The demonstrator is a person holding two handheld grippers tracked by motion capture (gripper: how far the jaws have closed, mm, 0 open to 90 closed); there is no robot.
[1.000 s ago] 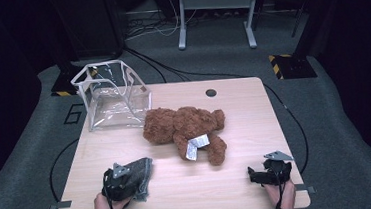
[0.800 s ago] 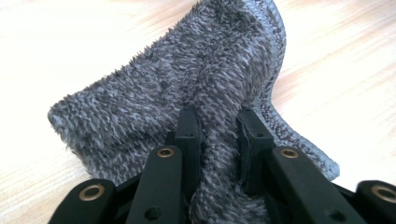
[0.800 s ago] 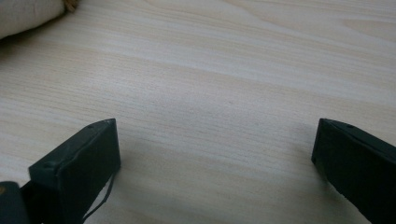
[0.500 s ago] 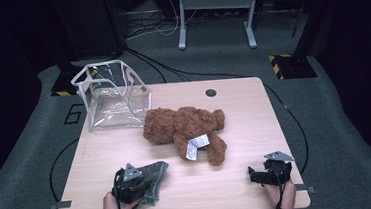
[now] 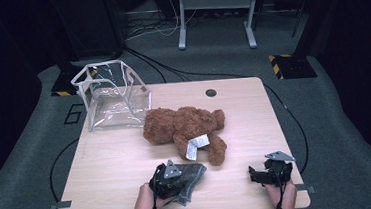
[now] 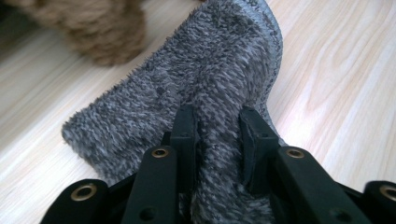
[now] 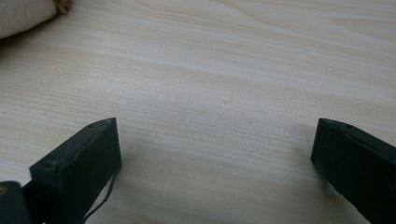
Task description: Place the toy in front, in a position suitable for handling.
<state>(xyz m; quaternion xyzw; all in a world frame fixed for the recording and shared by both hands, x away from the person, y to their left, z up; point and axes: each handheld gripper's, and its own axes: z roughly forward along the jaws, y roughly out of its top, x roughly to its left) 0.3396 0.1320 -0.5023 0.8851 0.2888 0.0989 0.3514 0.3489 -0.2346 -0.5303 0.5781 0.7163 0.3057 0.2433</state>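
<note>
— What's in my left claw (image 5: 191,171) right now?

— A grey fuzzy sock (image 6: 201,88). My jaws are pinched on a fold of it, and they have just been loosening a touch while the fabric stays bunched between the pads. The rest of the sock trails flat on the bench (image 5: 112,155).

— And what has changed?

— A second ago my left hand (image 5: 148,202) sat further left along the near edge of the bench. Now it has slid toward the middle, dragging the sock with it, so the sock lies just in front of the brown teddy bear (image 5: 183,127), near its leg and the white tag.

— The other side?

— My right claw (image 7: 215,154) has not budged. Its jaws stand wide apart over bare wood at the near right corner, gripping nothing.

— So what does the slide mean?

— I judge I'm bringing the sock to the bear, perhaps to dress a foot. The clear plastic box (image 5: 112,92) at the far left stays untouched, well apart from both claws. The right claw looks ready to steady the bear's leg once the sock arrives.
</note>
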